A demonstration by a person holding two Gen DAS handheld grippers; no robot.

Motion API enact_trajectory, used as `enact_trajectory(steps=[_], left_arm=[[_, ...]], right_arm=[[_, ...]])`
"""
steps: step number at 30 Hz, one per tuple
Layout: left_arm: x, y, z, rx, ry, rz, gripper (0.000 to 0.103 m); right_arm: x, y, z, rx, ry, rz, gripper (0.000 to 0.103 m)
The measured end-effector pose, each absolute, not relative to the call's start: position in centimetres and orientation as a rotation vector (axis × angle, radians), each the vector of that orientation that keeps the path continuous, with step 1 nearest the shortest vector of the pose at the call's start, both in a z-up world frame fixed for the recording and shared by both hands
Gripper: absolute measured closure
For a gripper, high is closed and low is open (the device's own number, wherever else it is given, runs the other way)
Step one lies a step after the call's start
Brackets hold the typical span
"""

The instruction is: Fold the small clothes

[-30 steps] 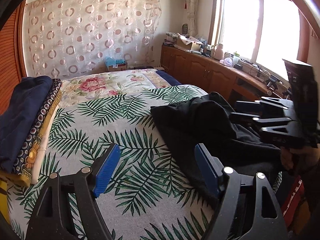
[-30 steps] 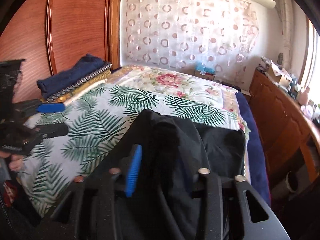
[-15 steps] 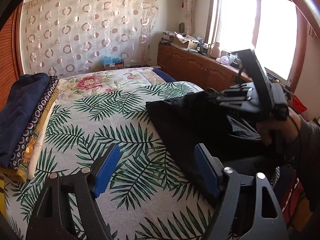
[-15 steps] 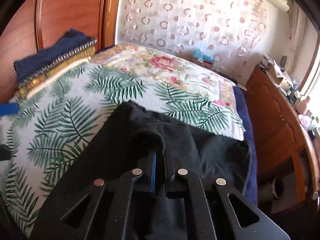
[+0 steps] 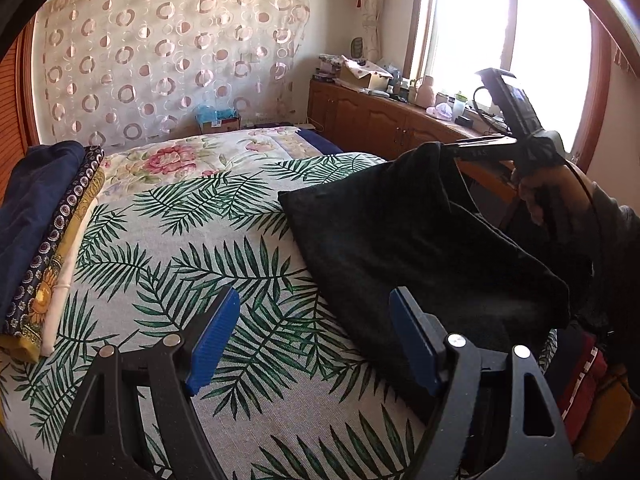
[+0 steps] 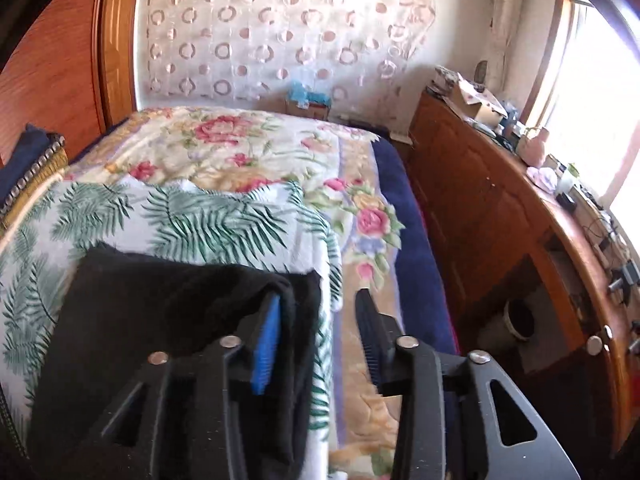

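A black garment (image 5: 404, 236) lies on the right side of the palm-leaf bedspread (image 5: 192, 248), with one edge lifted. My left gripper (image 5: 316, 336) is open and empty, low over the bedspread just left of the garment. My right gripper (image 6: 316, 340) is open; black cloth (image 6: 168, 320) still drapes over its left finger. In the left wrist view the right gripper (image 5: 480, 152) is at the garment's raised far corner.
A stack of folded clothes (image 5: 36, 232) sits at the bed's left edge. A floral quilt (image 6: 240, 148) covers the far part of the bed. A wooden cabinet (image 6: 500, 216) with clutter runs along the right under the window.
My right gripper shut on the black garment, carried its edge up and to the right, then opened. The left gripper stayed open in place.
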State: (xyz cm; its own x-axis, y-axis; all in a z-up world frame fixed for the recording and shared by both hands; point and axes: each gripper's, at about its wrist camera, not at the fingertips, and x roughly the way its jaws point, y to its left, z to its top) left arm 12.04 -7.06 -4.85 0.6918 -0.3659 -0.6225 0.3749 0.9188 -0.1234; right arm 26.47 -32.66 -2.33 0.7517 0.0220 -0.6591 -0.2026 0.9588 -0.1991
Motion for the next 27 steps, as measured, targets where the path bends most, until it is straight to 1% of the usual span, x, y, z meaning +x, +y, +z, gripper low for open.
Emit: enact_trajectory(steps=[8, 10, 16, 23, 24, 26, 27], left_arm=[[12.2, -7.5, -5.2, 0.019, 0.703, -0.414, 0.025], [12.2, -7.6, -5.2, 0.021, 0.701, -0.414, 0.025], [12.6, -8.0, -5.0, 0.018, 0.704, -0.421, 0.025], [13.3, -8.6, -5.0, 0.031, 0.714, -0.432, 0.025], [13.4, -8.7, -5.0, 0.029, 0.716, -0.436, 0.025], [13.7, -8.9, -5.0, 0.024, 0.720, -0.448, 0.025], [13.8, -9.1, -5.0, 0.024, 0.721, -0.452, 0.025]], right_arm=[[25.3, -31.6, -1.4, -0.332, 0.726, 0.157, 0.060], [24.6, -31.9, -1.6, -0.324, 0.748, 0.192, 0.060], [22.7, -32.7, -0.9, -0.239, 0.733, 0.309, 0.060], [25.1, -31.3, -3.7, -0.214, 0.789, 0.382, 0.060], [25.7, -31.5, -4.3, -0.207, 0.806, 0.385, 0.067], [26.4, -32.2, -5.1, -0.189, 0.828, 0.397, 0.074], [26.6, -32.5, -5.0, -0.173, 0.833, 0.421, 0.089]])
